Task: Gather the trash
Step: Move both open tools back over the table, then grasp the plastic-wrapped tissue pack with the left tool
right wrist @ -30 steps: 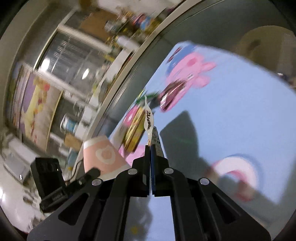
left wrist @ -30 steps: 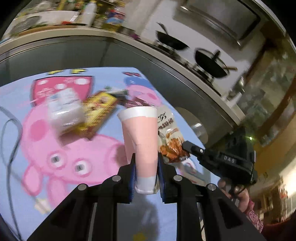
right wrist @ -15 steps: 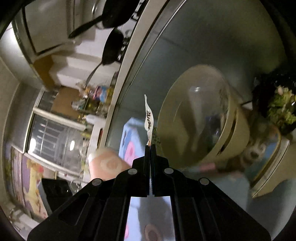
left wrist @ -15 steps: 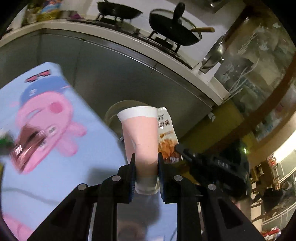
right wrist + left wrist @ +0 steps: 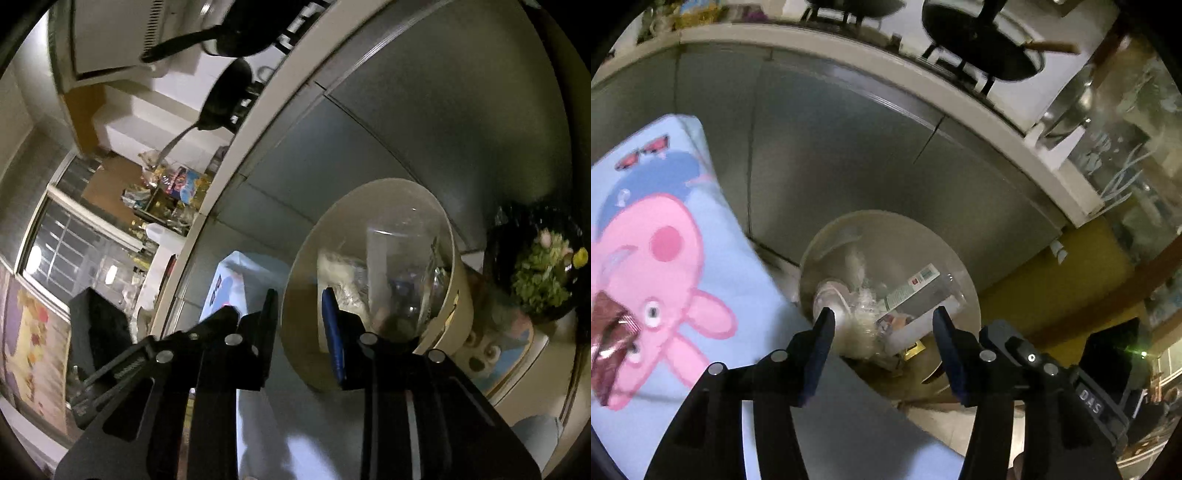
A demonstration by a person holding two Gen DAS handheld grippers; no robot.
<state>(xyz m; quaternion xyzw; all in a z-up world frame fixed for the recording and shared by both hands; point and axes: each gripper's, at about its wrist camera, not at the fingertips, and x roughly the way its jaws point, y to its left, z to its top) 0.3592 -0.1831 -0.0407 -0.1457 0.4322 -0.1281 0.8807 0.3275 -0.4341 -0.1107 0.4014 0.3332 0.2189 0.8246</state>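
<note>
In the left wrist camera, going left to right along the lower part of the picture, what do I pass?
Light blue tablecloth with a pink cartoon pig → left gripper, jaws opening with nothing between them → round beige trash bin holding a pink paper cup and a white carton → black right gripper.

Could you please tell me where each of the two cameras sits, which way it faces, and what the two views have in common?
Left wrist: sits on the left gripper, looking down along its opening, empty jaws into the bin, with the cartoon tablecloth to the left; the other gripper's body shows at lower right.
Right wrist: sits on the right gripper, jaws also opening and empty, facing the bin against the grey cabinet fronts; the other gripper shows at left.
Shared: the bin, cabinets, pans on the stove, tablecloth.
</note>
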